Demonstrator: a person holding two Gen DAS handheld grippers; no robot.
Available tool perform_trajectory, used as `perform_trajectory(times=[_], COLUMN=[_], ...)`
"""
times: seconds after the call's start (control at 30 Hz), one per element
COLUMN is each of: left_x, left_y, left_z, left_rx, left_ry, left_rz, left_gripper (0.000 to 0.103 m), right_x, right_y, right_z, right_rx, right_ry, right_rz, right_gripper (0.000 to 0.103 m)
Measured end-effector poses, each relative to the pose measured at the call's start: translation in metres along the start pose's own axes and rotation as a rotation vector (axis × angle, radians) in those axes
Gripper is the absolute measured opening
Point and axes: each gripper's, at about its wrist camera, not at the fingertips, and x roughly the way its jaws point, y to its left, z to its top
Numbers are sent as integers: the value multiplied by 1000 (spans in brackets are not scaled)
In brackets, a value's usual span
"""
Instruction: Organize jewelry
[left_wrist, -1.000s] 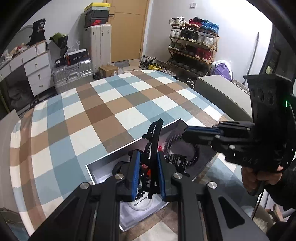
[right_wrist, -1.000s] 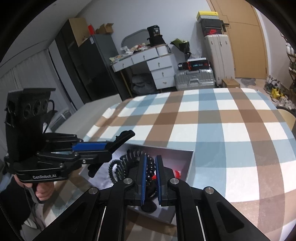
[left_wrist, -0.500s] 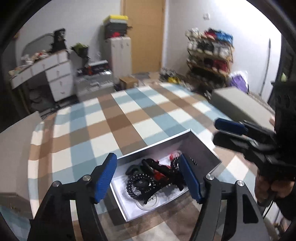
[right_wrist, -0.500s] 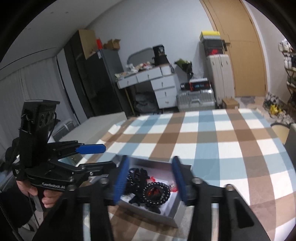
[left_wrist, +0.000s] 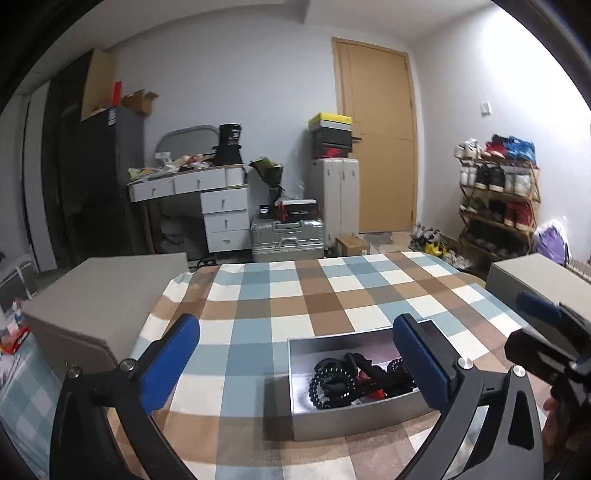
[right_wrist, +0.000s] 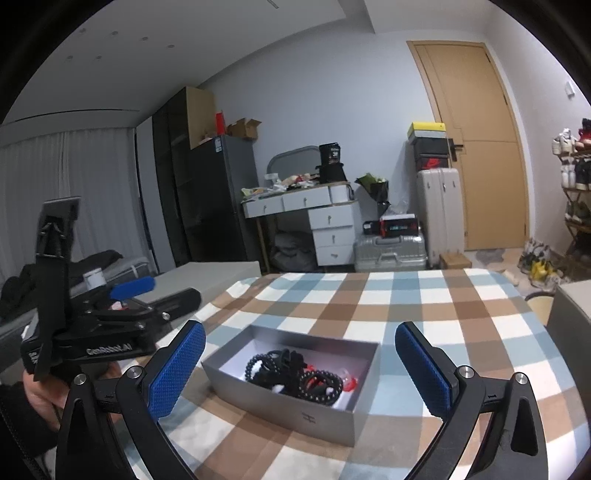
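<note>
Both my grippers clamped on black pieces over box a second ago; now both clear of it, backed off.

Left gripper (left_wrist: 295, 363): jaws opening, near full spread, nothing between pads.

Right gripper (right_wrist: 300, 371): jaws opening too, pads bare.

Jewelry (right_wrist: 295, 374): black bead bracelets, coil bands, red bits, all heaped inside grey box (right_wrist: 284, 415) on check cloth (right_wrist: 388, 295). Nothing loose on cloth.

Judgement: last pieces dropped in, gathering looks done or nearly. Heap tangled, not sorted.
</note>
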Motion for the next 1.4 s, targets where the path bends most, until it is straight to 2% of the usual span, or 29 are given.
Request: perform_trajectory(times=[0.3,0.43,0.63,0.87,1.03,1.4], left_x=[-6,-11,-6,-5,-10,-9], left_y=[3,-2,-5,-1,-3,-3], left_z=[-22,-28,-38,-43,-43,-42], left_rx=[-57,-26,-25,-56,-57,-59], left_ry=[-44,-85,-76,-37,-43,-44], left_rz=[102,155,158,128,130,129], left_gripper=[102,102,102,102,102,102], right_x=[-9,-9,-7,2,0,1], right_y=[2,3,2,9,17,15], right_z=[-18,-26,-28,-30,-33,-33], right_rx=[-34,-54,-58,-92,-134,-141], right_ry=[-2,-2,5,43,28,23], right_rz=[-45,-59,-72,-80,-124,-122], right_gripper=[103,103,103,103,103,103])
